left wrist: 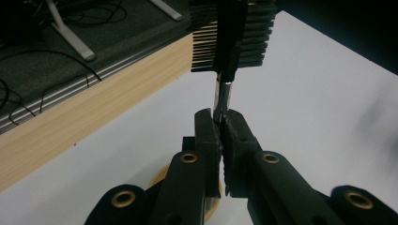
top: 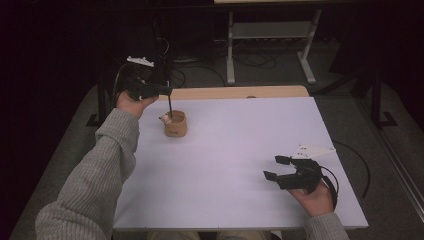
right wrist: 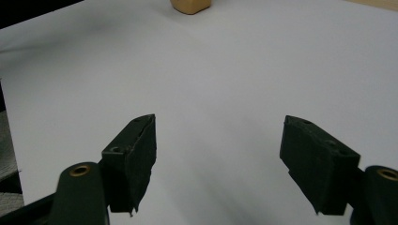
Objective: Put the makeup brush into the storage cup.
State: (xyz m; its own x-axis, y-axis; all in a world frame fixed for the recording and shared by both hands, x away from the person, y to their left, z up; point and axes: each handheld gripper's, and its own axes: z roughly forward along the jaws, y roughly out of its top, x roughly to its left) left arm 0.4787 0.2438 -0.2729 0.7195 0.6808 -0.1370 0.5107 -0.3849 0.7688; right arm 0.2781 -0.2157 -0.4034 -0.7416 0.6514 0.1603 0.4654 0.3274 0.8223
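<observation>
the left gripper (left wrist: 220, 124) pinches a black comb (left wrist: 232, 35) by its thin handle, hanging just above the wooden cup (top: 175, 124). the right gripper (top: 276, 167) rests spread and empty, well apart. the lift-out looks underway; next it needs to clear the rim.

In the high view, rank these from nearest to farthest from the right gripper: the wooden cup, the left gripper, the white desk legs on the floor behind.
1. wooden cup, on the table's far left.
2. left gripper, raised just above the cup.
3. white desk legs, on the floor beyond the table.
Measured from the right gripper.
</observation>
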